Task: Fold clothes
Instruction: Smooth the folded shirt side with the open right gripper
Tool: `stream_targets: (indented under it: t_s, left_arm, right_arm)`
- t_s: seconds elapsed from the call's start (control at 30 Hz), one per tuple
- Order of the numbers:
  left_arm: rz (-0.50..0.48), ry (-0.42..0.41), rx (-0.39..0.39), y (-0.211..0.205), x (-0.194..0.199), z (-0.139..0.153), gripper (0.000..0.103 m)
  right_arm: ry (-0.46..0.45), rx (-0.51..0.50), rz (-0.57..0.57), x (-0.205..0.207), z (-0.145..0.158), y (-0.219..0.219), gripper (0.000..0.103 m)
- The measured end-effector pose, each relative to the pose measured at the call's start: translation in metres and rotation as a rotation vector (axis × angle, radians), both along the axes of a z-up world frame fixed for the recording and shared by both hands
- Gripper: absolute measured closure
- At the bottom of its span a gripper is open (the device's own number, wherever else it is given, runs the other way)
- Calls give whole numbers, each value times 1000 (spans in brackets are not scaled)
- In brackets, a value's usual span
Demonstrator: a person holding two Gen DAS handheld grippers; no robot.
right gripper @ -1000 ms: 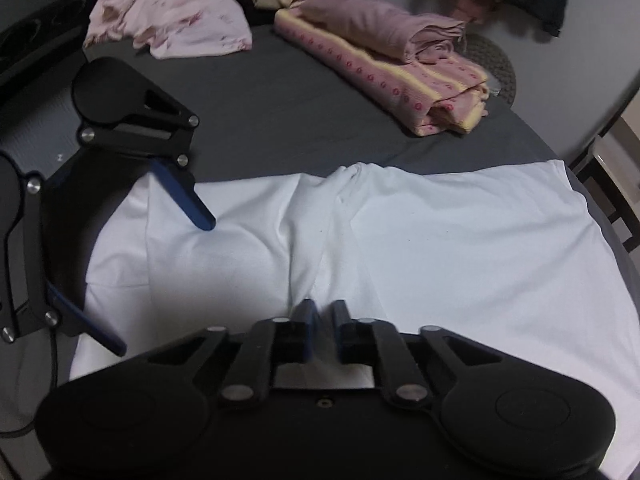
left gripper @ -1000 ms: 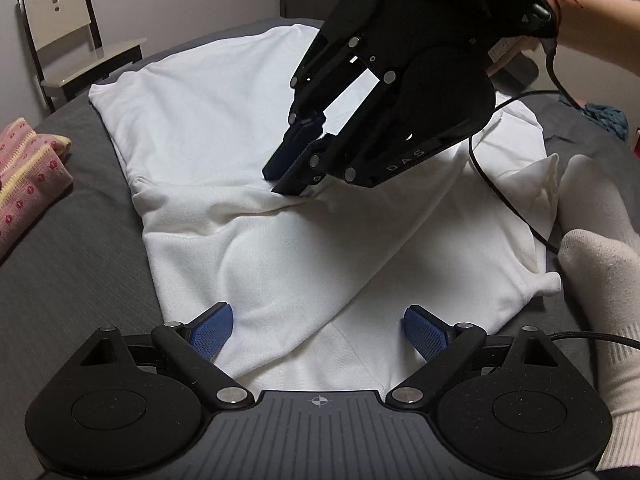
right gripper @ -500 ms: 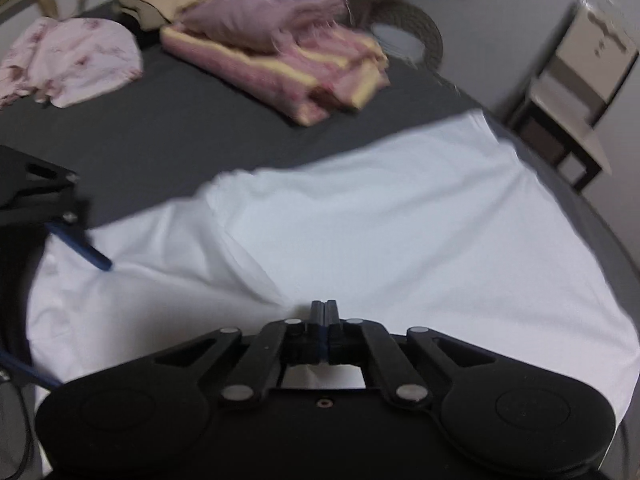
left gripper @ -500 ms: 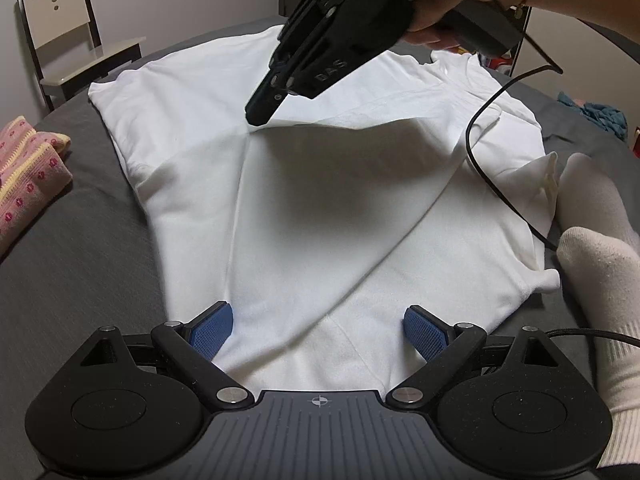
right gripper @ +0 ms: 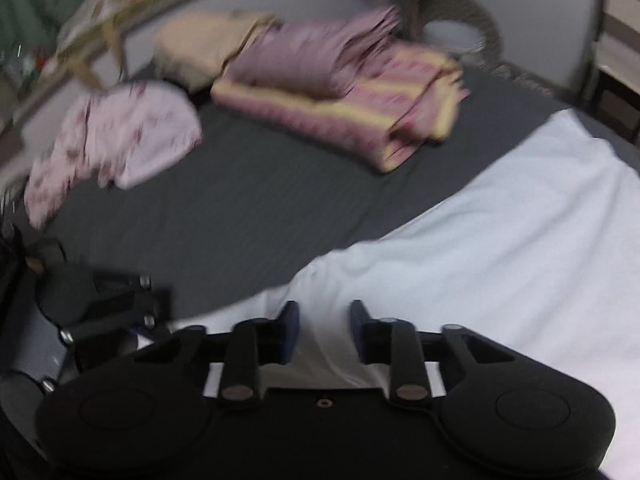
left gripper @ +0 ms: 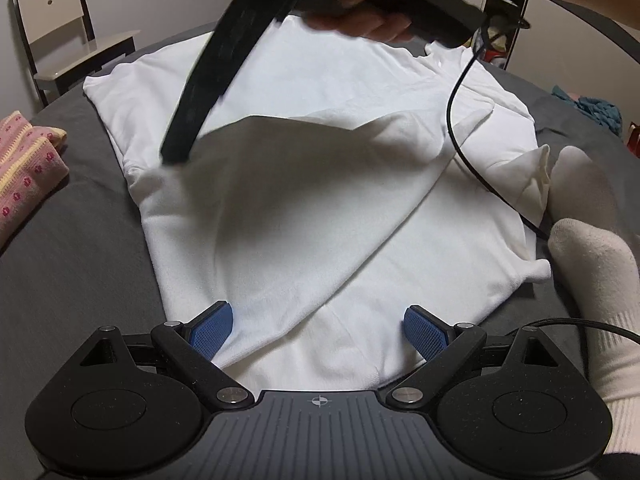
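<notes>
A white T-shirt (left gripper: pixel 320 208) lies spread on the dark grey bed (left gripper: pixel 72 280), with one side flap folded across its middle. My left gripper (left gripper: pixel 318 332) is open and low over the shirt's near hem, one blue pad on each side of the fold line. In the left wrist view my right gripper (left gripper: pixel 174 156) is a blurred black shape held by a hand (left gripper: pixel 360 20), its tip at the shirt's left edge. In its own view the right gripper (right gripper: pixel 324 330) is open over the white shirt (right gripper: pixel 500 260), fingers apart.
A folded pink and yellow pile (right gripper: pixel 360 108) and a pink floral garment (right gripper: pixel 120 140) lie further along the bed. A person's white-socked feet (left gripper: pixel 592 280) rest by the shirt's right side. A black cable (left gripper: pixel 472 152) crosses the shirt. A chair (left gripper: pixel 60 40) stands behind.
My right gripper carried the pinched flap up and across to the shirt's left edge, then opened and let it go. My left gripper stayed open in place.
</notes>
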State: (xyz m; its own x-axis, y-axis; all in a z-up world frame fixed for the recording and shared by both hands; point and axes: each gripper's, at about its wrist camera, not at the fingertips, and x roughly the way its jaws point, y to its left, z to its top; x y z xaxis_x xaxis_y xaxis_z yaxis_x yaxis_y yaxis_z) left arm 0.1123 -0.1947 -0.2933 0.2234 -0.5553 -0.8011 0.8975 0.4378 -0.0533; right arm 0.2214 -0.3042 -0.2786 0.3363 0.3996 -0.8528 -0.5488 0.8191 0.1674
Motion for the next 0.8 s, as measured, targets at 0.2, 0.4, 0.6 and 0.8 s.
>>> stream_targets:
  t_s: [0.2,0.4,0.6,0.8]
  left_arm:
    - [1,3,-2,0,0,0,11]
    - [3,4,0,-1,0,0,11]
    - [5,1,4,-1,0,0,11]
    - [6,2,1,-1,0,0,11]
  right_arm:
    - [-93,-180,152,-26,-10,39,82]
    - [-134,-209,203,-43,4,40,82]
    - [-120,-37,-15,-25,23,0,82]
    - [-69,-57,-3,-17,7,15,82]
